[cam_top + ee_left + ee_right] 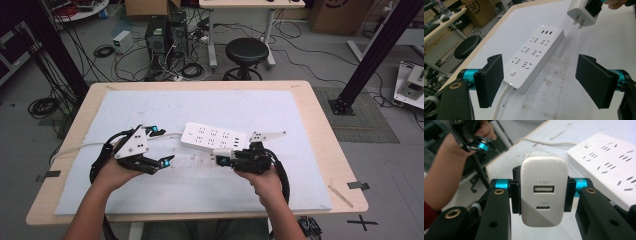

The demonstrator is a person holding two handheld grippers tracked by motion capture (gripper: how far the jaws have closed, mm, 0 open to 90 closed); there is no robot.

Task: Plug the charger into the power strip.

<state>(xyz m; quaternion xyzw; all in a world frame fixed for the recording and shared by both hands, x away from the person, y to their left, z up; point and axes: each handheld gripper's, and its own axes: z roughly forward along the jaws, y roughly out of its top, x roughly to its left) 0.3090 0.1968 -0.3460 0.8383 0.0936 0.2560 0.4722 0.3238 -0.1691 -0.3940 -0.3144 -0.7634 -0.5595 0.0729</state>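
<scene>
While your right gripper (543,192) clamps the glossy white rounded plastic charger (544,190), the long white rectangular plastic power strip (214,137) lies mid-table on the scuffed pale mat (300,150). Your left gripper (544,82) gapes wide, holding nothing.

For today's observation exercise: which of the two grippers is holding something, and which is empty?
The right gripper is shut on the white charger beside the power strip. The left gripper is empty, jaws wide apart.
</scene>
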